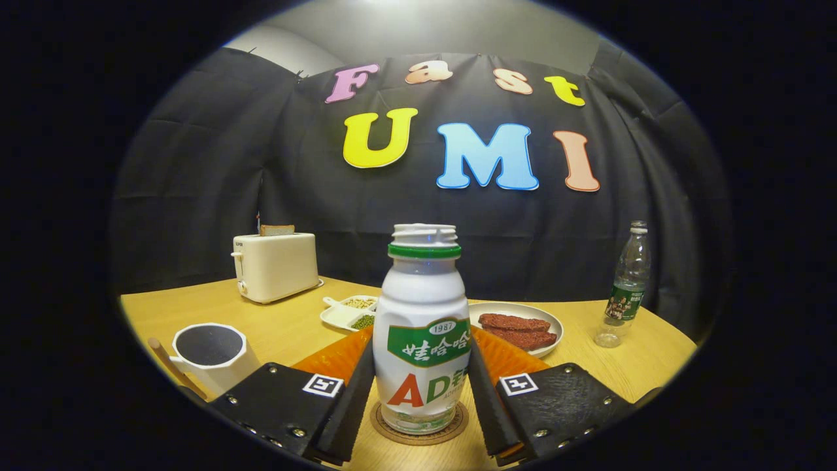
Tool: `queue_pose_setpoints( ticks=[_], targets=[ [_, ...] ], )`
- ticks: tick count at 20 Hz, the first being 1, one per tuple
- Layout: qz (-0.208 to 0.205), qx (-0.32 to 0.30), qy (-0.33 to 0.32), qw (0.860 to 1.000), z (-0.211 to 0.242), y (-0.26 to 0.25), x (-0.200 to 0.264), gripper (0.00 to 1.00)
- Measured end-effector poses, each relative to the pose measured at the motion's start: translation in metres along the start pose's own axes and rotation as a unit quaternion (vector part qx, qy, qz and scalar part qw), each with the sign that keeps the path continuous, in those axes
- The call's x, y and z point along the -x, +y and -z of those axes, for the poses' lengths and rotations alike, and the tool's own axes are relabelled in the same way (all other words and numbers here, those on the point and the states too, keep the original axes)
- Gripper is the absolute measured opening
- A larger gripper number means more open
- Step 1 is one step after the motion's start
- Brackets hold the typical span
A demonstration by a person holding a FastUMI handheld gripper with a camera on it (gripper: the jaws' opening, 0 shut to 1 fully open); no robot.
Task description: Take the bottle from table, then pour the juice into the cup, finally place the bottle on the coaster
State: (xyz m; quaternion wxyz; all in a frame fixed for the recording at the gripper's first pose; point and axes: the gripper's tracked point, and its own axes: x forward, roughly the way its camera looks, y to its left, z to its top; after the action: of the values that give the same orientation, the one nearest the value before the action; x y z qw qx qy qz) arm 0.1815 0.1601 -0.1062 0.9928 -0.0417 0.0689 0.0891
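We see the black claw [422, 399] closest to us, with its two padded fingers [356, 399] standing on both sides of the white plastic bottle with a green label and a green ring under its open mouth [422, 340]. The fingers are very near its body, but we cannot tell if both press on it. The bottle stands upright on the round brown cork coaster [420, 432], on the yellow wooden tabletop [288, 327]. To the left of the fingers is the white cup with dark inside [212, 356]. Just behind the bottle lies an orange tray [337, 356]. Beyond it are a white divided dish with grains [350, 312] and a white plate with brown meat slices [520, 317]. Further stand a cream toaster [274, 265] and a clear water bottle [624, 288].
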Motion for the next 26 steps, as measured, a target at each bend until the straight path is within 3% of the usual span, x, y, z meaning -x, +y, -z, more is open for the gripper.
queue_pose_setpoints(
  ticks=[3,5,6,12,16,21,26],
  targets=[
    [0.0,-0.009,-0.003,1.0,0.002,0.0,0.0,0.74],
    [-0.003,-0.014,-0.012,1.0,-0.005,0.002,0.006,0.94],
    [0.005,-0.013,-0.016,1.0,-0.01,-0.002,0.009,1.0],
    [0.024,-0.019,-0.052,0.998,-0.055,-0.016,0.076,1.0],
    [0.103,0.043,-0.102,0.989,-0.078,-0.076,0.147,0.96],
    [0.159,0.071,-0.07,0.982,-0.051,-0.154,0.188,0.97],
    [0.165,0.046,-0.045,0.984,-0.021,-0.212,0.192,0.97]
  ],
)
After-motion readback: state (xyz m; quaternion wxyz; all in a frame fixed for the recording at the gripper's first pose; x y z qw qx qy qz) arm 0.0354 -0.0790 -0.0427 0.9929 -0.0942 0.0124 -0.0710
